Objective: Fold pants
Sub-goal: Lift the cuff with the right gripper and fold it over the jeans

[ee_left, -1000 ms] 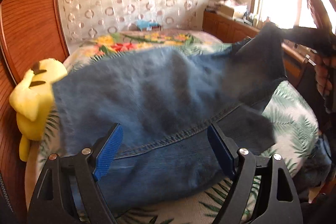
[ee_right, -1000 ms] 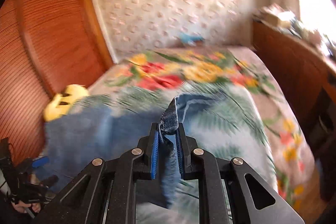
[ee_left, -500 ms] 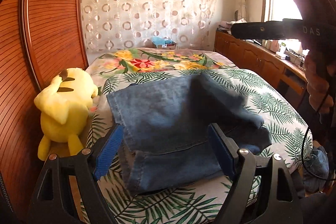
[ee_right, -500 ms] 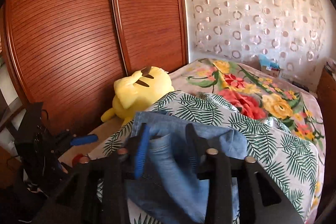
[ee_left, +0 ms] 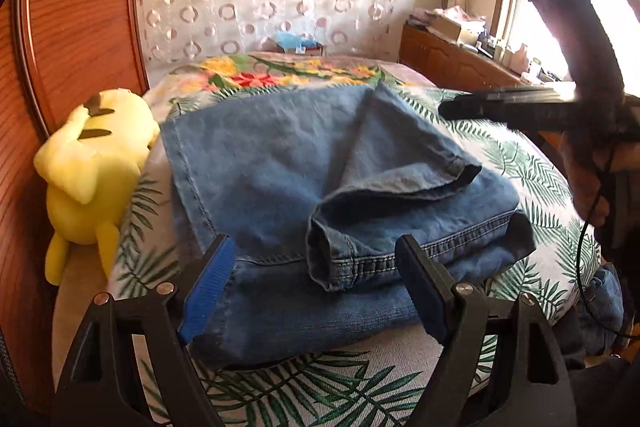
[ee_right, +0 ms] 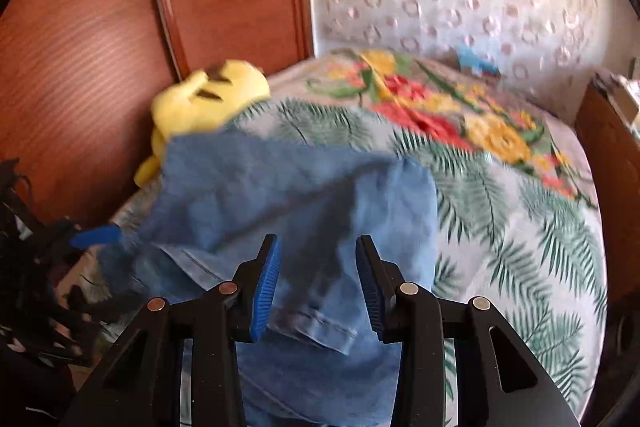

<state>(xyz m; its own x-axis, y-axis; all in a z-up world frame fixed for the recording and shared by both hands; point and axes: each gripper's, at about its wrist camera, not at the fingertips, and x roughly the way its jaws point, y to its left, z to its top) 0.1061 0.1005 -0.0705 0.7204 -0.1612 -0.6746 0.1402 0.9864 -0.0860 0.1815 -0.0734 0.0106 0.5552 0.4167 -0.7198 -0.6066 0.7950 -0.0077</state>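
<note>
Pants (ee_left: 280, 167): folded denim stack on the bed (ee_left: 532, 183), plush toy (ee_left: 92, 163) at its 9 o'clock.
Left gripper (ee_left: 312, 287) jaws wide apart, right gripper (ee_right: 318, 283) jaws part-open; neither pinches cloth. Denim looks heavy, limp, grippy, not fragile. Loose leg hem (ee_left: 340, 263) lies skewed on top; I'd pinch its stitched hem at 6 o'clock, the thick seam should hold.

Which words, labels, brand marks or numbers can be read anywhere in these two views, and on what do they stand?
None can be read.
Jeans: no tag or label showing.
Yellow plush toy: no lettering.
Boxes on the wooden sideboard: any print is too small and blurred.
Right gripper and left gripper: no markings legible.
</note>
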